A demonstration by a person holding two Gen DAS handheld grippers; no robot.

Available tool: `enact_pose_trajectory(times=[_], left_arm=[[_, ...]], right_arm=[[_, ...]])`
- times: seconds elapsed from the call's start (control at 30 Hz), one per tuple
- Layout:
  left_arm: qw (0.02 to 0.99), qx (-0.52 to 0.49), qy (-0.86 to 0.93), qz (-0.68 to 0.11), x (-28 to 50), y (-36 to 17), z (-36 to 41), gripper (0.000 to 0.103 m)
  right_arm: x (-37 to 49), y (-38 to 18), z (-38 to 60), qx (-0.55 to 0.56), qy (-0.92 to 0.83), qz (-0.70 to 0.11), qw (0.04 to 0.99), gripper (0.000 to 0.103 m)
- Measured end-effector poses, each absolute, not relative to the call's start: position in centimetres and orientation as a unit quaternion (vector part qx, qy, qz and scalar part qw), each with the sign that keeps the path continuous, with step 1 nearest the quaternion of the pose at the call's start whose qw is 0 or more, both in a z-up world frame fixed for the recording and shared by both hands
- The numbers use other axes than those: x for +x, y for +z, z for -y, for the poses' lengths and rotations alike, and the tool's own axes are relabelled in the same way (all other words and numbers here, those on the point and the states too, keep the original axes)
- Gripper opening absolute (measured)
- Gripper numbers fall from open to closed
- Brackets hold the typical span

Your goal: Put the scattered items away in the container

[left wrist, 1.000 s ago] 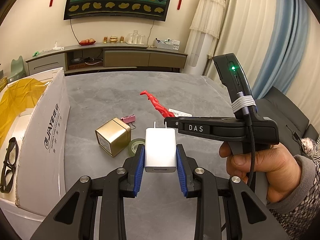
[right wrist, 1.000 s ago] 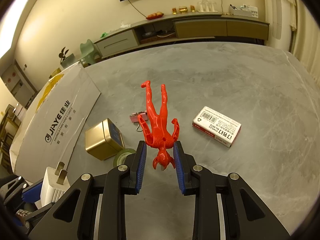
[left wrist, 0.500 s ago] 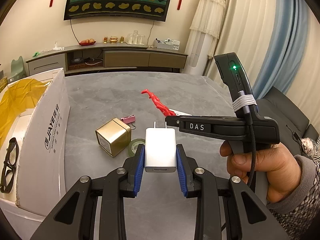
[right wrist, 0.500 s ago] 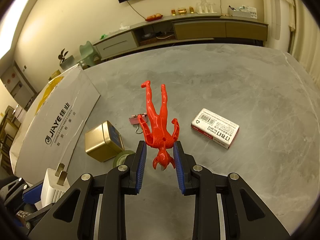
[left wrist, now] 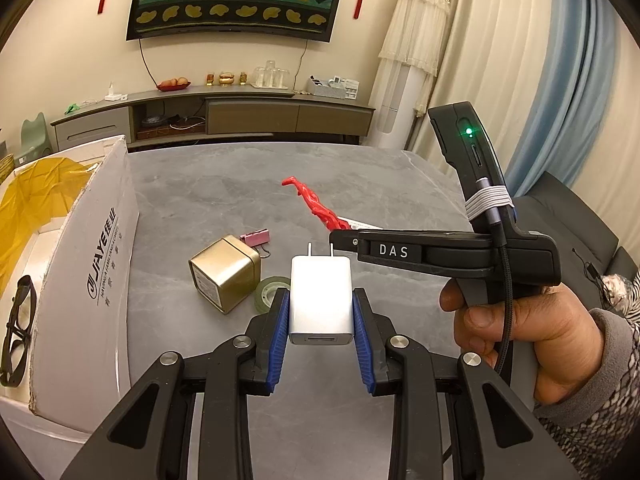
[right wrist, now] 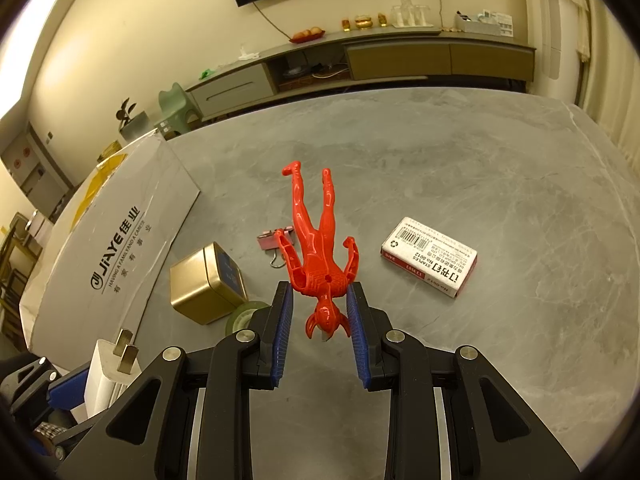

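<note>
The white cardboard box (left wrist: 100,264) at the grey table's left edge awaits both loads: left gripper (left wrist: 321,316) pinching a white plug-in charger (left wrist: 321,300), right gripper (right wrist: 320,312) clamping a red plastic figure (right wrist: 316,248), so next comes carrying over its wall.

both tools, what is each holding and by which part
Left tool: white charger, gripped by its sides, prongs forward. Right tool: red toy figure, gripped at the shoulders.

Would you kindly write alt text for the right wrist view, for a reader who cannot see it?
The right claw grips a red toy figure by its shoulders, legs pointing away, above a grey table. On the table lie a staples box, a gold tin, a tape roll and a pink binder clip; a white cardboard box stands left.
</note>
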State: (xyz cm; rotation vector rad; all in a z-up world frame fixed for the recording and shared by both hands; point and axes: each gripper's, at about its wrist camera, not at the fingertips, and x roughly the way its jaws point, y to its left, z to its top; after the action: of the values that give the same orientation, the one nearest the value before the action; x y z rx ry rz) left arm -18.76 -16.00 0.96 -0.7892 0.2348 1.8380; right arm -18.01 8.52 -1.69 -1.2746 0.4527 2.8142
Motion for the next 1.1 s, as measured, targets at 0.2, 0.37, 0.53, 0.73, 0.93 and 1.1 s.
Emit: enact_pose_trajectory(times=[0.2, 0.37, 0.53, 0.73, 0.93, 1.1], left_arm=[[0.534, -0.331, 0.772, -0.097, -18.9, 1.0, 16.1, 0.031], [0.533, -0.33, 0.773, -0.095, -19.0, 1.1, 16.2, 0.031], [0.532, -0.328, 0.775, -0.093, -19.0, 1.2, 16.4, 0.031], [0.53, -0.322, 0.78, -0.083, -19.2, 1.8, 16.9, 0.031], [0.513, -0.311, 0.799, -0.046, -20.9, 3.4, 20.1, 0.031], [0.495, -0.322, 0.806, 0.032, -24.3, 4.3, 24.8, 0.031]], right_arm=[[-18.0, -1.6, -8.5, -0.404, 0.903, -0.144, 0.012, 0.029], [-17.8, -1.1, -8.6, -0.395, 0.907, -0.146, 0.013, 0.029], [-17.7, -0.8, -8.5, -0.39, 0.91, -0.143, 0.01, 0.029], [-17.5, 0.3, -7.7, -0.375, 0.919, -0.123, 0.011, 0.029], [-17.5, 2.4, -4.5, -0.355, 0.93, -0.093, -0.025, 0.029], [-17.1, 3.7, -1.1, -0.346, 0.933, -0.078, -0.066, 0.029]])
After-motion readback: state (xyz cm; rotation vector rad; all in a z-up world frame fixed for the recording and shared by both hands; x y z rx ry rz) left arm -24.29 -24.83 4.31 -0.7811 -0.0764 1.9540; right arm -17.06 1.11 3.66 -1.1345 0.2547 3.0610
